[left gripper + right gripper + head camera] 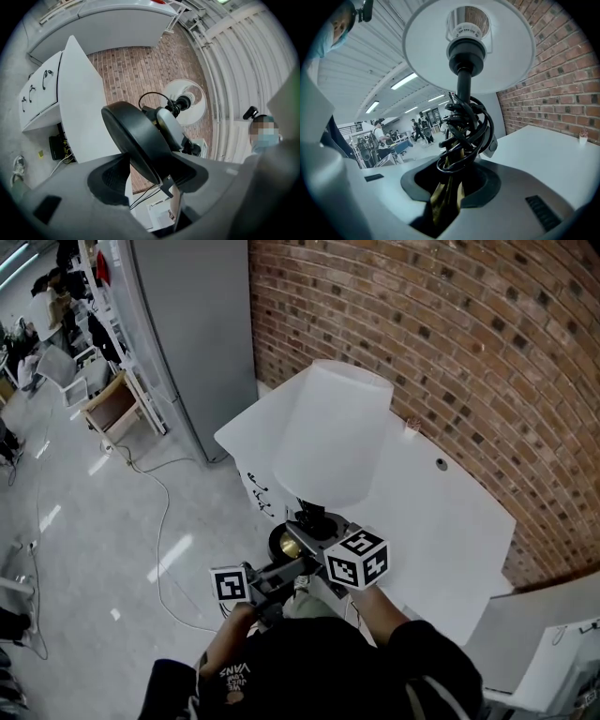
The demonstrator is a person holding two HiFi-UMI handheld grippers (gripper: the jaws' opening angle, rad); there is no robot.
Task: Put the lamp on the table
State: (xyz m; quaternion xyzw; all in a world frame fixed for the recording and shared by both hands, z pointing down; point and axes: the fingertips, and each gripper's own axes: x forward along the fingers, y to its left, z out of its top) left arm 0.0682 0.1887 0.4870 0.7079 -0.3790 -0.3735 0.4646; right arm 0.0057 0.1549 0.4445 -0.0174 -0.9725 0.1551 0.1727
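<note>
The lamp has a white shade (333, 432), a brass stem wrapped in coiled black cord (464, 133) and a round black base (136, 136). I hold it in the air over the near edge of the white table (441, 521). My left gripper (258, 585) is shut on the rim of the base, which stands edge-on between its jaws (157, 176). My right gripper (323, 554) is shut on the stem (445, 197) just under the cord coil, with the shade (468, 42) straight above it. The jaw tips are hidden by the lamp in the head view.
A brick wall (469, 343) runs behind the table. A tall grey cabinet (197, 334) stands at the table's far left end. A small dark round thing (441, 464) lies on the table by the wall. A cable (164, 521) trails over the floor at left.
</note>
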